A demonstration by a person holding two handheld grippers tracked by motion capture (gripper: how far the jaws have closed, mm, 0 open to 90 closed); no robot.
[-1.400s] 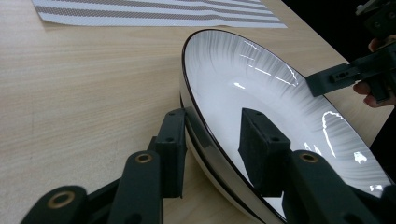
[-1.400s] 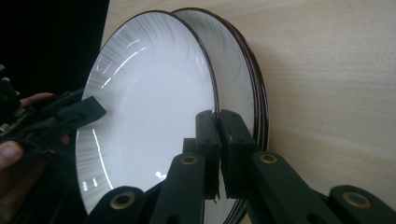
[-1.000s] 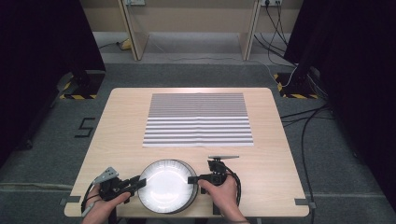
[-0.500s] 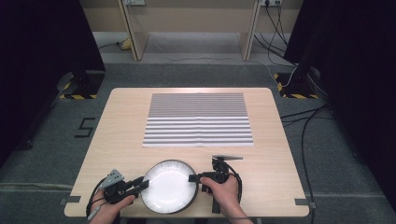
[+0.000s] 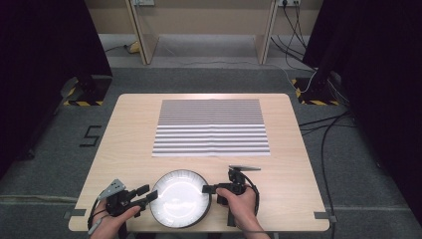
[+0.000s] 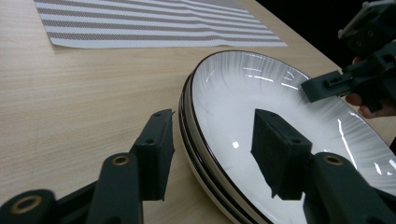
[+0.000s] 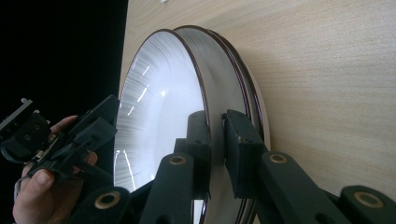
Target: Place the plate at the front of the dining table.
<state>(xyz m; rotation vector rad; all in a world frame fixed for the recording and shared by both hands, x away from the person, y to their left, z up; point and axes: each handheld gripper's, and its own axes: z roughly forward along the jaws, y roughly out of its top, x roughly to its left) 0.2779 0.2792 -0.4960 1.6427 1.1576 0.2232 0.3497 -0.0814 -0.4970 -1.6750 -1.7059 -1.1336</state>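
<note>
A stack of white plates with dark rims (image 5: 180,204) sits near the table's front edge. My left gripper (image 5: 148,194) is at the stack's left side. Its jaws have just been opening and now straddle the rim (image 6: 189,116), one pad over the table and one over the plate's white inside, neither touching. My right gripper (image 5: 208,189) is at the stack's right side. Its jaws (image 7: 217,121) have just been closing and now pinch the top plate's rim (image 7: 205,84). The other gripper appears across the plates in each gripper view: the right gripper (image 6: 327,86) and the left gripper (image 7: 100,121).
A grey-striped placemat (image 5: 211,128) lies flat across the far half of the wooden table (image 5: 298,174). The stack stands close to the front edge. Cables run over the floor to the right, and wooden furniture legs stand behind the table.
The left gripper's jaws, closed on the stack's left rim before, now stand apart. The right gripper's jaws have narrowed onto the right rim. Hands and plates have barely shifted.
</note>
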